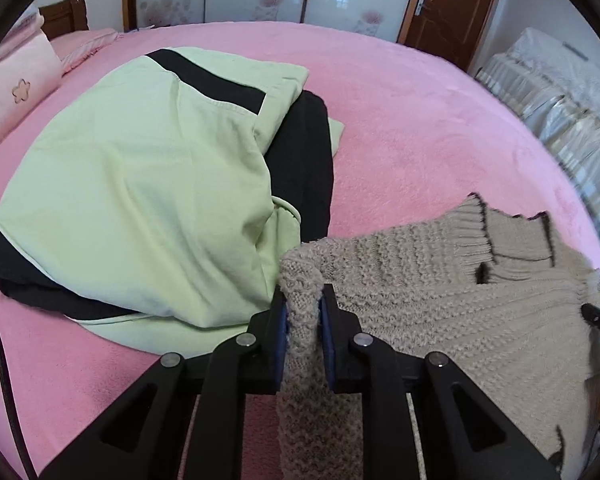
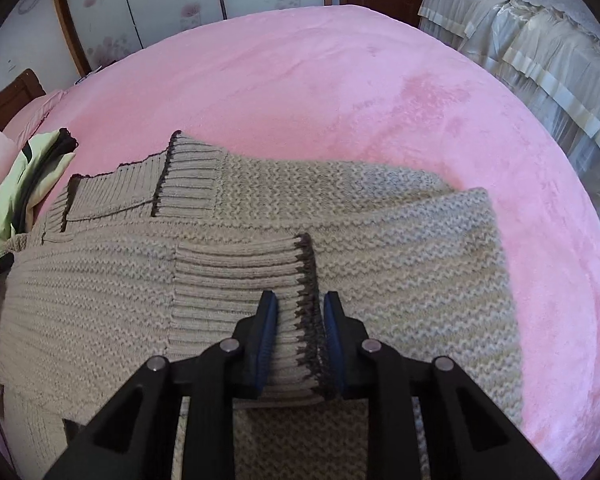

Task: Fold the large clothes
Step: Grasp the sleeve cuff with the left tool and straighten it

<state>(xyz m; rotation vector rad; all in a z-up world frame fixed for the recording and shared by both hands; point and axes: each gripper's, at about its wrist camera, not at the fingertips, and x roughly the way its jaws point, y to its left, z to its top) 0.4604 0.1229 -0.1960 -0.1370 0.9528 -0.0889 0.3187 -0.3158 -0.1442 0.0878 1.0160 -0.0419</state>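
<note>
The sweater (image 2: 260, 216) is a big, thick, beige knit, and it lies spread on the pink bed (image 2: 340, 92), filling the lower half of the right wrist view and the lower right of the left wrist view. The left gripper (image 1: 303, 304) has its fingers (image 1: 279, 336) pulled in narrow, and they pinch a bunched fold of knit at the sweater's left edge, low in the middle of that picture. The right gripper (image 2: 300, 308) has its fingers (image 2: 269, 320) narrow too, with the ribbed cuff (image 2: 244, 280) and its dark trim caught between the blue pads; they look to be squeezing it, though the right pad may only just touch. So both ends seem ready, and I think the step now is to carry these two parts over the body of the sweater to make a fold. To do it well, lift both hands together and at the same height, so the knit does not twist. Go slowly, because thick wool is heavy and stretchy and can slide out of a small pinch. Keep the fold line straight, and lay the cloth flat before letting go. Watch the green and black garment (image 1: 140, 184) that lies folded in the left part of the left wrist view; the sweater's corner is just beside it, maybe touching, so pull away from it and not across it.
</note>
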